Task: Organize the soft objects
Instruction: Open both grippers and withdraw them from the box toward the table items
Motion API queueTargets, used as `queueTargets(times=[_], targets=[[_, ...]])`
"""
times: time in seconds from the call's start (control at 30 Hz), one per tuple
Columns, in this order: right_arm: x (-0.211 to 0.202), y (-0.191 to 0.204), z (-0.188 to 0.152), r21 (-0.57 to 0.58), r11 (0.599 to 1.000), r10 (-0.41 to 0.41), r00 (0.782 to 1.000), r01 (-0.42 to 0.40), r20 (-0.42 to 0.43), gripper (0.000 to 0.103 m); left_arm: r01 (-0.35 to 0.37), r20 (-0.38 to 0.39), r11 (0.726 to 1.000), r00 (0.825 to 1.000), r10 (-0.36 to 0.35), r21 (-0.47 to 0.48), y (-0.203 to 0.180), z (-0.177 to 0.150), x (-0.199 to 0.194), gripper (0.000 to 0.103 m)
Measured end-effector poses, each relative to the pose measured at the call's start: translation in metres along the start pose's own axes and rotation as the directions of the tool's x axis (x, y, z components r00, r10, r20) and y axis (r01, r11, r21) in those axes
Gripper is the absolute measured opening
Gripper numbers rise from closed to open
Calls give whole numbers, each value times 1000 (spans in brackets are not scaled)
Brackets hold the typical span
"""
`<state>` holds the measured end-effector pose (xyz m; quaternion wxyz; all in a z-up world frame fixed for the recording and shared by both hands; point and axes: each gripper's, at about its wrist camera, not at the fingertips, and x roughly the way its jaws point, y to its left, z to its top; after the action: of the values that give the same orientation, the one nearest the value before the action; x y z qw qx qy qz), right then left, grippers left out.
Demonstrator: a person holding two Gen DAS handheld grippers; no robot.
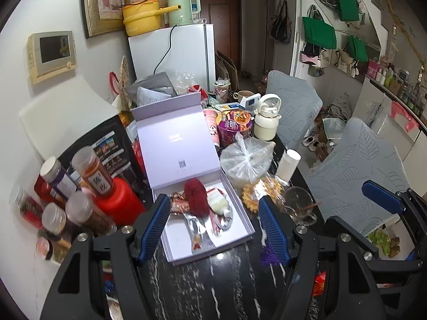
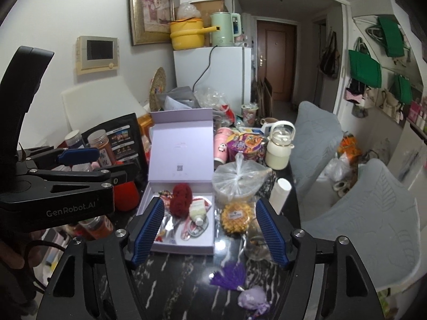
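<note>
Both tools clear above the near worktop, jaws apart, nothing between them.

The left tool and right tool hang over bare black marble worktop at its near edge; the left and far sides are crowded. The open lilac box holds a red fluffy ball, a small cream tube and foil packets, blurred. A purple tassel and lilac pouch lie outside, near the edge. The right edge drops to grey chairs.
</note>
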<state>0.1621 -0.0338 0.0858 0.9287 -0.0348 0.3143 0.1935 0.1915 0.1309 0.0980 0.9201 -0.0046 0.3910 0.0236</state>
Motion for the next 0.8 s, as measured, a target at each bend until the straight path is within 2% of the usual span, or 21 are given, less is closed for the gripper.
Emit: queueTargets(times=[0.33,0.8], targets=[[-47,-26,-37,18,1000,-10,1000,10,-9,73,1,-14,1000,1000,-1,-12,-38,-36,-33,68],[-102,-65,-94,20,1000,-15,999,16,-28,74,55,-36,998,998,-56,-29,-99,-86,-61,68]])
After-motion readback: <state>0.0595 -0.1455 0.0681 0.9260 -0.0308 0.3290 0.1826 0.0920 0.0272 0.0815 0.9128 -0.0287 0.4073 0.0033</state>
